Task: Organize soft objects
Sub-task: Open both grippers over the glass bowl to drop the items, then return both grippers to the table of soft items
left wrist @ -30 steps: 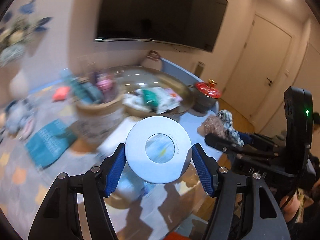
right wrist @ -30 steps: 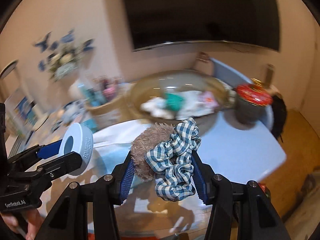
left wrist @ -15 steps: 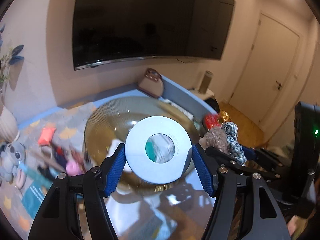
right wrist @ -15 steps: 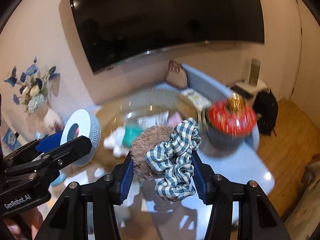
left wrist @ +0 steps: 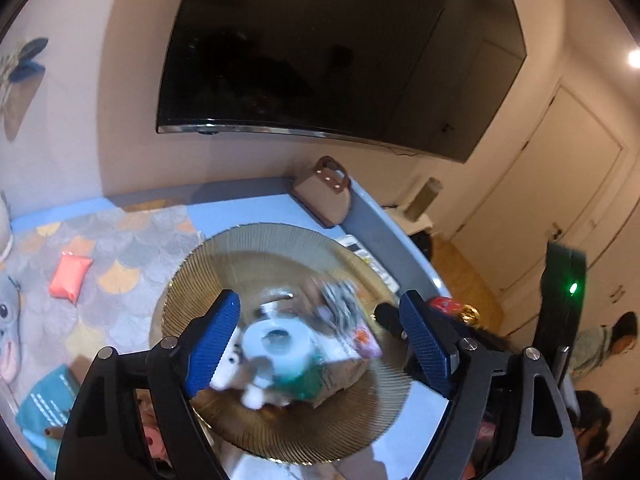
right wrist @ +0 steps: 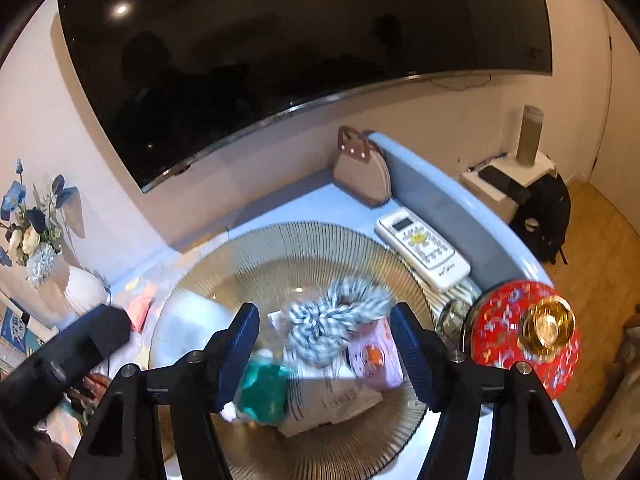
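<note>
My left gripper hangs over a gold ribbed glass bowl, and its jaws are opening. A white ring-shaped roll is blurred below the blue pads, free of them, on the pile in the bowl. My right gripper is over the same bowl, jaws opening too. The checked scrunchie is blurred between and below its pads, touching neither. It lies over a white bag, a green packet and a pink packet.
A red lidded jar stands right of the bowl, with a white remote behind it and a brown handbag by the wall. An orange packet lies on the patterned mat. A vase of flowers stands left. A person is at the far right.
Both grippers moved in over the bowl and opened. The white roll left the left jaws. The checked scrunchie and a furry brown one left the right jaws and dropped towards the pile.
</note>
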Demonstrator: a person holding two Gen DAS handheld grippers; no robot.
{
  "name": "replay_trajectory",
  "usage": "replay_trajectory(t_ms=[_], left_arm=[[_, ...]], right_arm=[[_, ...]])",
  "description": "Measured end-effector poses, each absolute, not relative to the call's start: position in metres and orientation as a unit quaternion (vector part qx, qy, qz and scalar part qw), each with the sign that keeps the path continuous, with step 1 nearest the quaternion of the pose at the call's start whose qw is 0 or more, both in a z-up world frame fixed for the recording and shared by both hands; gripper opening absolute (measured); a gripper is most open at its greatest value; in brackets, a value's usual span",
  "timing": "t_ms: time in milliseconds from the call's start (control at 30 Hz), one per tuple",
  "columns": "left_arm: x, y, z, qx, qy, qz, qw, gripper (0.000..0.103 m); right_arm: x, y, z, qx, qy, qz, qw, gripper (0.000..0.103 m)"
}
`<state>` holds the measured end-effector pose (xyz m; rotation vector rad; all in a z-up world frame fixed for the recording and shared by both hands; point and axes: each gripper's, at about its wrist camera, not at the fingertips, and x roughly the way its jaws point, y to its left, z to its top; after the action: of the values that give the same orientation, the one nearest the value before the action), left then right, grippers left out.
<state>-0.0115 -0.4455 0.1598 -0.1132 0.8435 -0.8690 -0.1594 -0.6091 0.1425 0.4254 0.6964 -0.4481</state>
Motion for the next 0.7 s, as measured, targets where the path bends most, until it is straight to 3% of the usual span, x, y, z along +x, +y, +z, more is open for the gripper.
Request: replay_trajectory(t_ms=[167, 367, 433, 500, 700], left_arm=[[-0.036, -0.425, 0.169, -0.062, 0.388, -0.434, 0.811, 0.081], [-0.101, -0.388, 0.203, 0.021, 0.311, -0.462, 0.83, 0.082], [-0.122, -0.367, 0.217, 0.04, 0.27, -0.455, 0.848, 0.089], [-0.137, -0.342, 0.23, 0.039, 0.243, -0.448, 0.859, 0.103], [-0.143, -0.262, 0.236, 0.001, 0.235, -0.418, 0.877, 0.103]], right_arm=[[-0.189, -0.597, 0.139, 0.202, 0.337, -0.218, 0.893, 0.067], [-0.226, -0.568, 0.136, 0.209, 0.345, -0.204, 0.892, 0.067], [-0.238, -0.547, 0.139, 0.176, 0.347, -0.213, 0.896, 0.067], [-0.248, -0.527, 0.143, 0.153, 0.346, -0.212, 0.901, 0.067], [-0.265, -0.463, 0.152, 0.119, 0.341, -0.163, 0.918, 0.067]])
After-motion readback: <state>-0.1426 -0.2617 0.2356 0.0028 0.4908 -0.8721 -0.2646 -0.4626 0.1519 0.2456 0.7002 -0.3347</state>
